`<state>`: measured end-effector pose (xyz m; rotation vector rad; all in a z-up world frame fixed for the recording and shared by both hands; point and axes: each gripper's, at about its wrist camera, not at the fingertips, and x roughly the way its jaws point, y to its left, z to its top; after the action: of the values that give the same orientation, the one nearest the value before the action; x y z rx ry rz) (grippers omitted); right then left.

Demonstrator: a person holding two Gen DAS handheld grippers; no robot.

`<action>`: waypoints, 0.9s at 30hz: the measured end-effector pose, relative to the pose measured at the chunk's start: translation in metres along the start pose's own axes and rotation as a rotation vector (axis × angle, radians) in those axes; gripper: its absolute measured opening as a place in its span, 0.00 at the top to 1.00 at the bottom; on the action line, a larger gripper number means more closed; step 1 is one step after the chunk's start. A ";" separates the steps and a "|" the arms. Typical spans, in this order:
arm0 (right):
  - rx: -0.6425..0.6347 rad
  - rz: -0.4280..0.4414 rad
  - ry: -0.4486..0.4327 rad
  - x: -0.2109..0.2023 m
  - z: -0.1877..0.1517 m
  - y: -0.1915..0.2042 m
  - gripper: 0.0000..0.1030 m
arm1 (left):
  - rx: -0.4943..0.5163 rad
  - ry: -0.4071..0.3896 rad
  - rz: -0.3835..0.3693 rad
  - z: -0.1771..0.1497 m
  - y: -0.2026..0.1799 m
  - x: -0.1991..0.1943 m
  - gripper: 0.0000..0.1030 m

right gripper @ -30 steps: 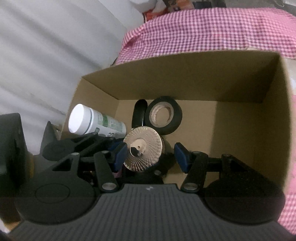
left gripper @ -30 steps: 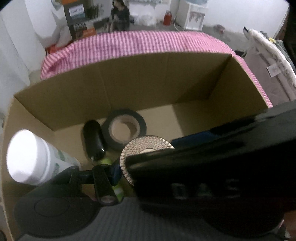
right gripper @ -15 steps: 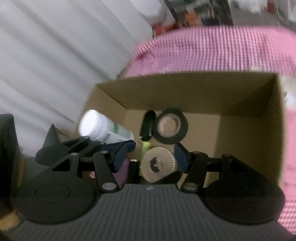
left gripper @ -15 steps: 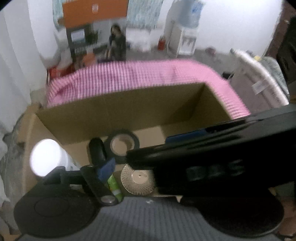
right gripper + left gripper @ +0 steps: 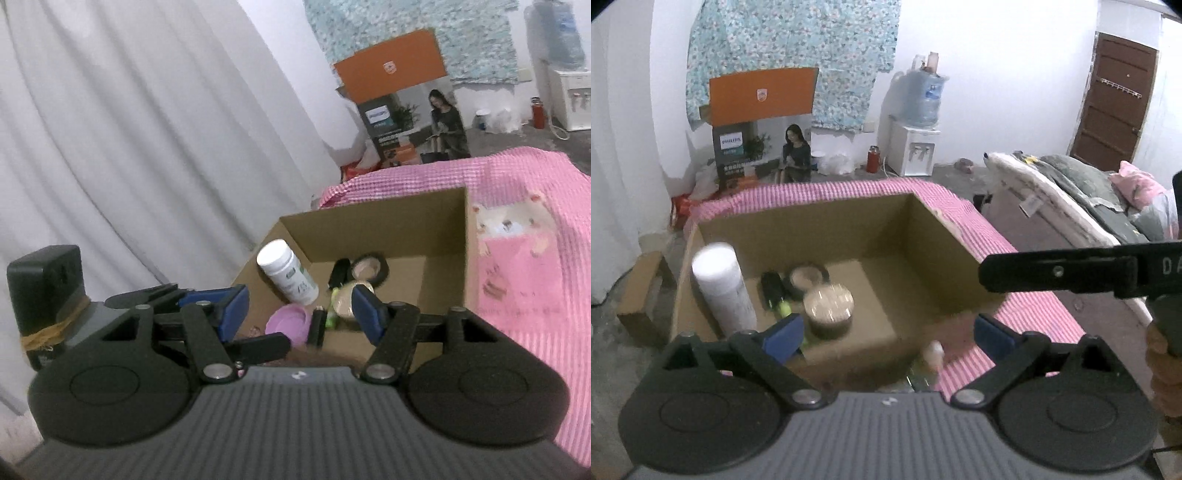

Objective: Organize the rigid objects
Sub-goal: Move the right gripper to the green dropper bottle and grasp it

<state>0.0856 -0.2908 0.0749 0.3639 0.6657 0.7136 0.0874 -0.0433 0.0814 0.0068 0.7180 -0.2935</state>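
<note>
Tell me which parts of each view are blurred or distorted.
Left wrist view: white bottle and round jar in the cardboard box are motion-smeared; the door bows from fisheye. Right wrist view: box contents soft, curtain bent, near tool body sharp.

Left wrist view: above cardboard box [image 5: 923, 236], facing forward and down into it, room behind. Right wrist view: farther back, from box's right, angled down toward box [image 5: 447, 236] and curtain [image 5: 129, 147]. Shared: box interior, pink checked cloth [image 5: 1027, 314].

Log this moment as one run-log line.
left gripper: opening, nothing between jaws | right gripper: opening, nothing between jaws | cardboard box: holds white bottle, tape roll, round tin
</note>
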 end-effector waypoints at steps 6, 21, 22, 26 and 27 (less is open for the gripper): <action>0.038 -0.081 -0.005 -0.001 -0.054 -0.008 0.40 | 0.010 0.026 0.028 -0.041 -0.017 0.014 0.04; -0.021 -0.159 0.099 0.075 -0.071 -0.020 0.51 | 0.195 0.010 0.113 -0.055 -0.050 0.066 0.36; -0.024 -0.159 0.105 0.078 -0.070 -0.020 0.53 | 0.203 0.013 0.112 -0.055 -0.051 0.069 0.40; -0.031 -0.137 0.141 0.092 -0.067 -0.025 0.62 | 0.208 0.032 0.103 -0.054 -0.051 0.081 0.54; -0.035 -0.137 0.146 0.094 -0.068 -0.025 0.66 | 0.204 0.037 0.094 -0.054 -0.050 0.083 0.58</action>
<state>0.1056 -0.2367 -0.0289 0.2327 0.8075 0.6239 0.0986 -0.1073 -0.0082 0.2395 0.7202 -0.2756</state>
